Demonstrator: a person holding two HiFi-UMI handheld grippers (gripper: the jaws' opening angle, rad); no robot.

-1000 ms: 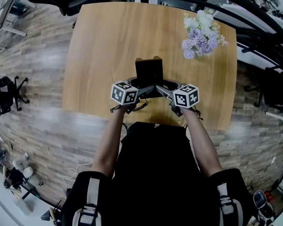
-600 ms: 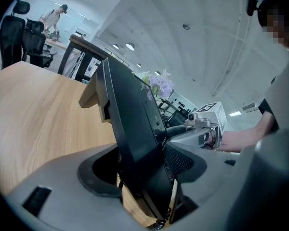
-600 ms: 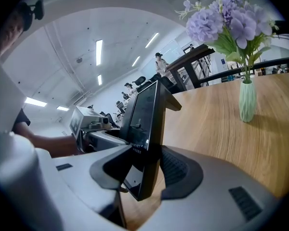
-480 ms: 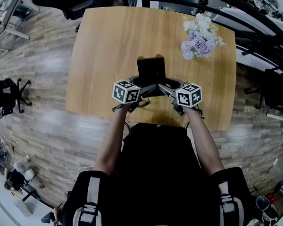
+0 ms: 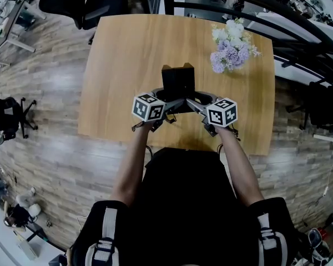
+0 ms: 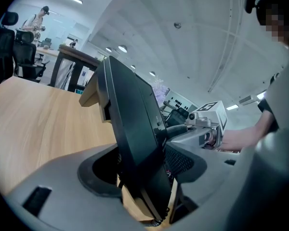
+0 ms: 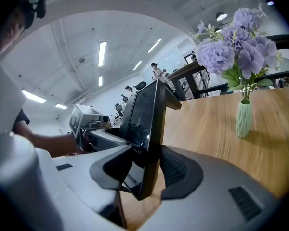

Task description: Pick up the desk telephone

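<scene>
While we clamp L gripper (image 6: 142, 167) & R gripper (image 7: 144, 167) on the desk telephone (image 5: 177, 81), flowers (image 5: 228, 49) stand in a vase (image 7: 244, 118) at the table's (image 5: 116, 65) far-right corner.

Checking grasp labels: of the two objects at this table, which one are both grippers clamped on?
The black desk telephone, pinched by the left gripper and right gripper; the vase of purple flowers stands apart, untouched.
</scene>
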